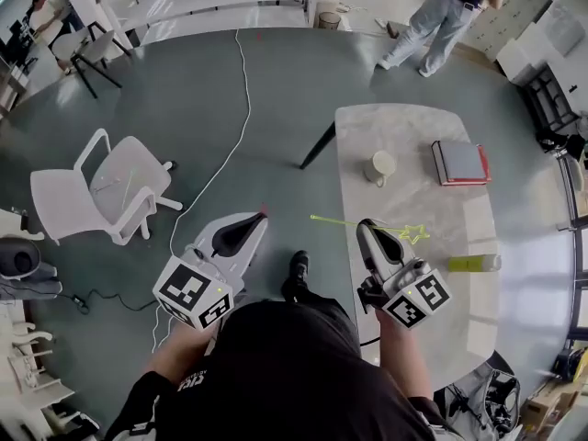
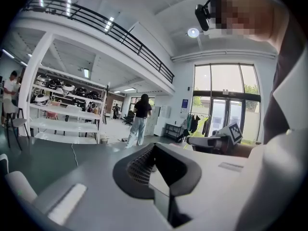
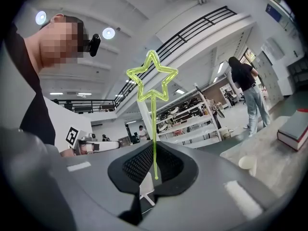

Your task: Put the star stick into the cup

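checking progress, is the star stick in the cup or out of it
Out. The right claw is shut on the star stick; the cup stands apart on the table.

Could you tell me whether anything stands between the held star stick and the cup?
Nothing visible does. The right gripper holds the star stick, and only bare table lies between it and the cup; the red book lies beside the cup, off the path.
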A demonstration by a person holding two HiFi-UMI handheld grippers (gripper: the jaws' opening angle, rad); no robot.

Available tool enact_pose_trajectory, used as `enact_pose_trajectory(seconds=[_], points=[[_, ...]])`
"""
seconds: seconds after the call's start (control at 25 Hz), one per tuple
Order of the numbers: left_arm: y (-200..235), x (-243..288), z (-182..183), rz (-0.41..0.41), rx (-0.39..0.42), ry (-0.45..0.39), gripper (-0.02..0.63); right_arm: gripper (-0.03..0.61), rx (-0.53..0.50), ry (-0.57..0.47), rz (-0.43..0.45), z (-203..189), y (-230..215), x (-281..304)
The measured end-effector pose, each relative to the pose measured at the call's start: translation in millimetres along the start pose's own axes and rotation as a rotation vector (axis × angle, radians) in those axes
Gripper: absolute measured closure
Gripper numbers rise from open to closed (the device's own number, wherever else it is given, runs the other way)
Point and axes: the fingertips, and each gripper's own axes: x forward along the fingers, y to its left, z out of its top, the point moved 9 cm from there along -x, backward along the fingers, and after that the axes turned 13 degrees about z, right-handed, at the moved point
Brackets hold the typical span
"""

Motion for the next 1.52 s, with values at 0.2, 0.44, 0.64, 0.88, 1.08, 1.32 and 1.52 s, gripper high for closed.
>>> enact_pose_trajectory(seconds=[0.2,0.44,0.64,0.88,1.08,1.32,1.52], points=[[-2,64,13,-0.014,0.015,0.017,0.612,0.549,0.011,-0.024,-0.037,16,-67,2],[-1,129,40,-0.057,0.041,0.038,0.612,0.549,0.041,-0.05,-0.09,41,-111,6],[-19,172,39,-0.115,0.031,0.06,0.612,0.549,0.055,-0.05,-0.16,50,-140,-17],[-15,221,34,-0.193,0.047,0.075,0.612,0.549,0.052,-0.036,-0.259,54,-172,-20],[-16,262,25,-0.266,0.09,0.086,0.612,0.549,0.091,-0.042,-0.327,44,-194,-19],[-19,302,13,-0.348,0.1,0.114,0.612,0.549,0.119,-0.036,-0.407,31,-215,-19],[-24,330,3,-0.413,0.113,0.152,0.612,0.549,0.144,-0.046,-0.465,23,-230,-22]])
